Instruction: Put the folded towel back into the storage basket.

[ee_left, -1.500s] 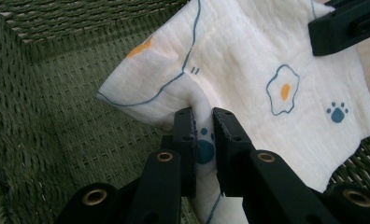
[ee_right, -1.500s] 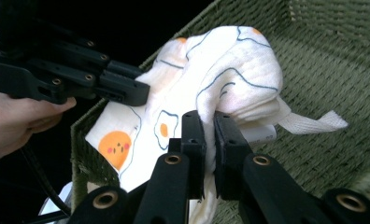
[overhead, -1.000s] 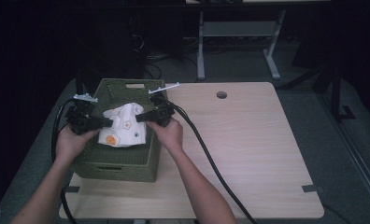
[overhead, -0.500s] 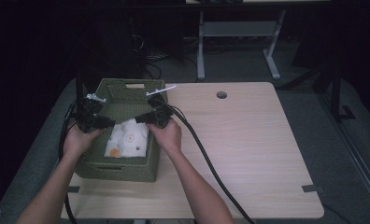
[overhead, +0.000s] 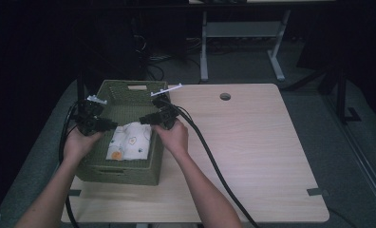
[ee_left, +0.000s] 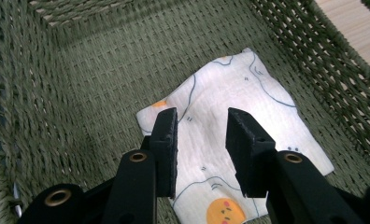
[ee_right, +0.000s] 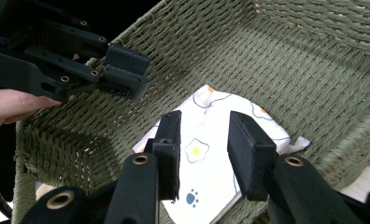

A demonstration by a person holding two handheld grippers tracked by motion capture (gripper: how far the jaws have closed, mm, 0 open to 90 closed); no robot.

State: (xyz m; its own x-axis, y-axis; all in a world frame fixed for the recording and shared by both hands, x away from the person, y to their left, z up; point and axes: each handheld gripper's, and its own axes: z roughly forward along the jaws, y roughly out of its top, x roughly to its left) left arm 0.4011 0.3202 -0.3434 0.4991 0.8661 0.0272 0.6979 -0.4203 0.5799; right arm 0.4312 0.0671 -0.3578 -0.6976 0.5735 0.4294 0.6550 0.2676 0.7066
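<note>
A folded white cloth (overhead: 129,141) printed with eggs and paw marks lies flat on the floor of a green woven basket (overhead: 129,90). My left gripper (overhead: 111,125) hangs over the basket's left side and my right gripper (overhead: 143,121) over its right, both above the cloth. In the left gripper view the left gripper (ee_left: 202,116) is open above the cloth (ee_left: 248,107); its jaws have just been opening and nothing is between them. In the right gripper view the right gripper (ee_right: 204,119) is likewise open above the cloth (ee_right: 206,154), having just opened. The left gripper (ee_right: 129,70) shows at the far rim.
The basket stands at the left end of a light wooden table (overhead: 252,142) with a round cable hole (overhead: 225,96) near its far edge. A thick black cable (overhead: 210,156) trails from the right gripper across the table. Desk legs stand on the dark floor beyond.
Both grippers held the cloth up above the basket a second ago. They lowered it and let go; the cloth now lies flat inside and both sets of jaws stand apart.
</note>
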